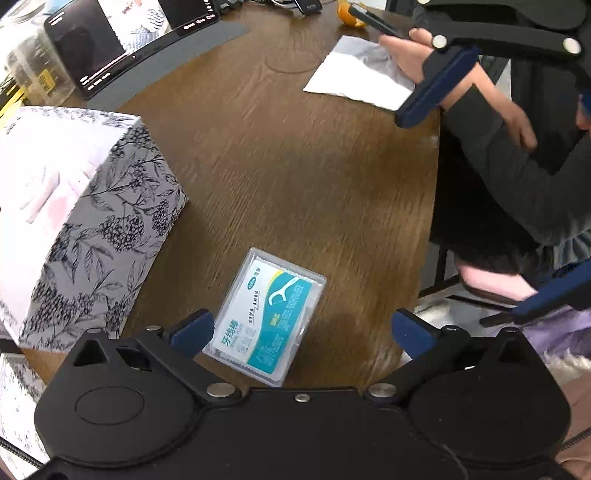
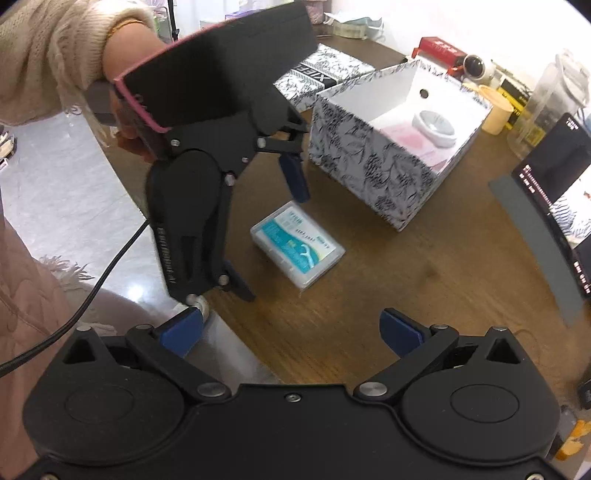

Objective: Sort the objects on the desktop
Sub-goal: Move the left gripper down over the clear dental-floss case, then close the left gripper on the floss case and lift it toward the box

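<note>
A clear plastic box of dental floss picks [image 1: 269,317] [image 2: 299,247] with a teal and white label lies flat on the brown wooden table [image 1: 314,166]. My left gripper [image 1: 303,330] [image 2: 274,243] is open and straddles the box, whose edge is close to the left finger; I cannot tell whether they touch. My right gripper [image 2: 293,332] [image 1: 454,218] is open over the table's near edge with nothing between its fingers. An open floral-print box [image 2: 399,147] [image 1: 92,221] stands just beyond the floss box, holding a white round item [image 2: 436,127] and something pink.
The floral lid [image 2: 325,74] lies behind the open box. A lit screen [image 2: 565,192] [image 1: 129,37] stands at the table's edge. A white tissue [image 1: 354,74], orange peel [image 1: 347,14], a yellow cup [image 2: 495,110], a red box [image 2: 443,50] and a clear jar [image 2: 554,92] are also there.
</note>
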`<state>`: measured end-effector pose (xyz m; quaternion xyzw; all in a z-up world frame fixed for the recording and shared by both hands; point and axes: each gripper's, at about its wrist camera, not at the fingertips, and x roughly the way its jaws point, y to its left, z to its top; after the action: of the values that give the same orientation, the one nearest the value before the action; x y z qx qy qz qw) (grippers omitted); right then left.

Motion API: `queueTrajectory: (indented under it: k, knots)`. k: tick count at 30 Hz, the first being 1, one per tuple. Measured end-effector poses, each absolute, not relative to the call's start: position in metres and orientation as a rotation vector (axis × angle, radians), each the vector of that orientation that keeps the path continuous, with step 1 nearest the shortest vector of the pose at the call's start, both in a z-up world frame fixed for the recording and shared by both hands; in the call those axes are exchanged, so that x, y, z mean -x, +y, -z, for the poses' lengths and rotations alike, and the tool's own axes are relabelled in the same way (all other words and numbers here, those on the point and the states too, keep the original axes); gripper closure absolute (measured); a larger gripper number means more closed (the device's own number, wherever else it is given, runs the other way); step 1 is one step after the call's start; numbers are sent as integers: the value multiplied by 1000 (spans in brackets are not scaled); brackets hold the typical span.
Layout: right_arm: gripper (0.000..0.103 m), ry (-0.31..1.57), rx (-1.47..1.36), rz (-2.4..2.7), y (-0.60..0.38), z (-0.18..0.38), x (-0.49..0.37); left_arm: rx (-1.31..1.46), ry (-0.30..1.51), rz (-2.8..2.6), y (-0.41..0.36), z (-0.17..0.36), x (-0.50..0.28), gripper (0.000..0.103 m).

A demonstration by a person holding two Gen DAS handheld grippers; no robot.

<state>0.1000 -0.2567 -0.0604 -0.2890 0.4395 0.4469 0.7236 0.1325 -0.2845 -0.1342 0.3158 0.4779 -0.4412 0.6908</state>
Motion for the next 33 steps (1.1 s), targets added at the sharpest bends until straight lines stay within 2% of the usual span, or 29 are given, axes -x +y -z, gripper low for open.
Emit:
queueTrajectory:
  k: [18,20,22,29,33]
  knots:
    - [0,1044,578,-922,-251,78,-104,-888,1041,1042,-300,161,-143,2]
    - [0,1048,577,-925,-251,79,-103,-904,1035,1043,-299,162,-141,5]
    - [0,1053,573,-928,-250,80,-103,-913,1040,1043,-299,164,-141,12]
    - [0,1059,569,-934,-248,82,-102,-871,1069,1064,-295,164,-146,16]
    - [0,1054,578,-934,-248,83,-102,-840,1082,1073,-293,161,-147,24]
